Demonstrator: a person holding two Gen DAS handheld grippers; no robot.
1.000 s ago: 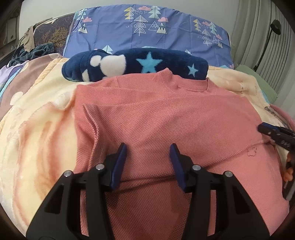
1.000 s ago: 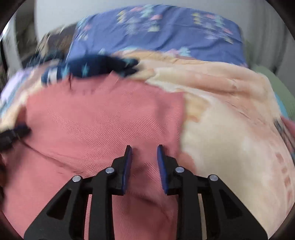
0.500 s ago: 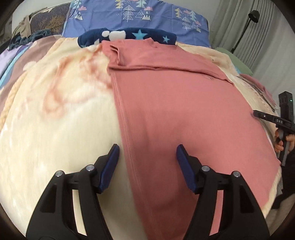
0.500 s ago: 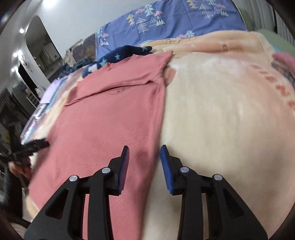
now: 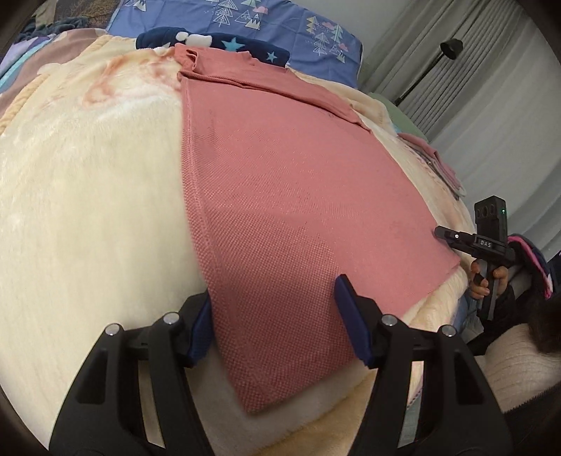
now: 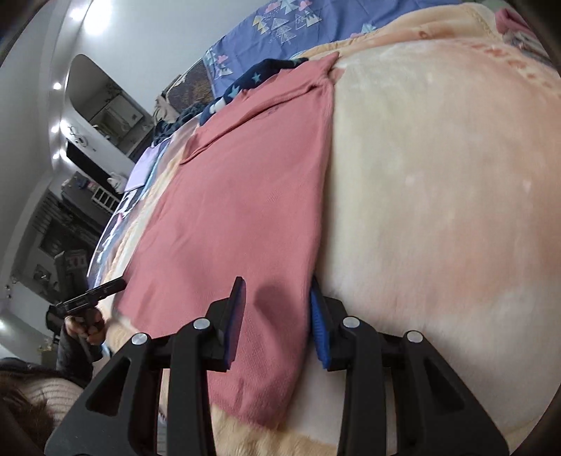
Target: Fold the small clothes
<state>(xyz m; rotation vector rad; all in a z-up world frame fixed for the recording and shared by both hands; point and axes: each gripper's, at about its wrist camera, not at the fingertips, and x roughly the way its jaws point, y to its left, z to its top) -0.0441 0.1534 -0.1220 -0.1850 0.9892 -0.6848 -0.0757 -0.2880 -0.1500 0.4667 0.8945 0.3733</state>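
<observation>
A salmon-pink knit top (image 5: 298,193) lies flat on the cream blanket (image 5: 87,210), collar end far away, its upper part folded across. My left gripper (image 5: 277,315) stands open astride the near left hem corner, and cloth lies between its blue pads without being pinched. In the right wrist view the same top (image 6: 238,182) runs away from me. There my right gripper (image 6: 277,315) is open over the near right hem corner, one pad at the cloth's edge. Each gripper shows in the other's view: the right gripper (image 5: 441,231) and the left gripper (image 6: 115,284), both at the hem.
A navy star-patterned fleece (image 5: 238,44) lies just beyond the collar, with a blue tree-print pillow (image 5: 280,28) behind it. Folded pink cloth (image 5: 431,154) sits at the bed's right edge. A floor lamp (image 5: 450,47) and curtains (image 5: 491,105) stand right; dark shelves (image 6: 70,228) are left.
Both grippers have drawn back from the top's upper part to its near hem corners. Their jaws stand wider than a second ago. The top now lies stretched out flat.
</observation>
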